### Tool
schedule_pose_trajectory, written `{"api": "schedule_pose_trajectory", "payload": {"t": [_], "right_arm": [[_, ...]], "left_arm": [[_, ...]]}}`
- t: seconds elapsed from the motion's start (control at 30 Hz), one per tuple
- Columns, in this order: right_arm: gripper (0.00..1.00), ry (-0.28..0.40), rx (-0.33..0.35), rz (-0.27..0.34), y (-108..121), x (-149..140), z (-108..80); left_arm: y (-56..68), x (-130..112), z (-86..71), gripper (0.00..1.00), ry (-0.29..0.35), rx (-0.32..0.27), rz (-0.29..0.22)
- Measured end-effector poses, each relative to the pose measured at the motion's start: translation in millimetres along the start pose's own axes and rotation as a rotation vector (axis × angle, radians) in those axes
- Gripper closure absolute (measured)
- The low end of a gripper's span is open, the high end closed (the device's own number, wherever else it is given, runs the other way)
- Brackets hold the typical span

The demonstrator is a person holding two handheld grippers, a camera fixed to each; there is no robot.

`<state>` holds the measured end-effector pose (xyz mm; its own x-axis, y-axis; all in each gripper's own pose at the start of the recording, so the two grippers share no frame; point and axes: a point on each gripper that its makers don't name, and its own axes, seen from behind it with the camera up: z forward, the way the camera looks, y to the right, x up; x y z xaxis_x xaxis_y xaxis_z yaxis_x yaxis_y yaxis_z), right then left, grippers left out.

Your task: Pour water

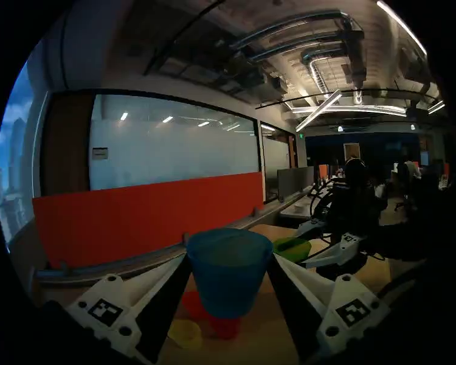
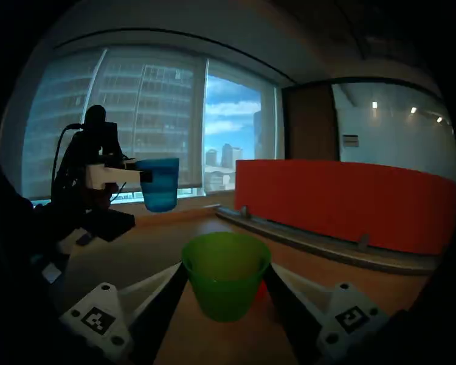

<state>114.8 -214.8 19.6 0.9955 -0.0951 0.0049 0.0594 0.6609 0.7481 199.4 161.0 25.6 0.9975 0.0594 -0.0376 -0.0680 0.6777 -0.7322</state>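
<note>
Left gripper [image 1: 229, 263] is clamped on the blue cup [image 1: 228, 289], both fingers pressing its sides, cup upright. In the right gripper view it's held up and level, fingers pointing sideways. Right gripper [image 2: 226, 271] has the green cup [image 2: 226, 295] squeezed the same way, a finger on either side, upright too. In the left gripper view it sits ahead, off to the right.

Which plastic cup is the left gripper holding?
The translucent blue plastic cup, held in the left gripper. The green plastic cup is in the right gripper; a red cup and a yellow cup sit unheld below.
</note>
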Motion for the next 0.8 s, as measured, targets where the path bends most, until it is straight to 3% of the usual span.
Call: {"api": "schedule_pose_trajectory", "payload": {"t": [0.8], "right_arm": [[0.1, -0.001, 0.128, -0.008, -53, -1, 16.9]], "left_arm": [[-0.1, 29, 3.8, 0.15, 0.028, 0.05, 0.241]]}}
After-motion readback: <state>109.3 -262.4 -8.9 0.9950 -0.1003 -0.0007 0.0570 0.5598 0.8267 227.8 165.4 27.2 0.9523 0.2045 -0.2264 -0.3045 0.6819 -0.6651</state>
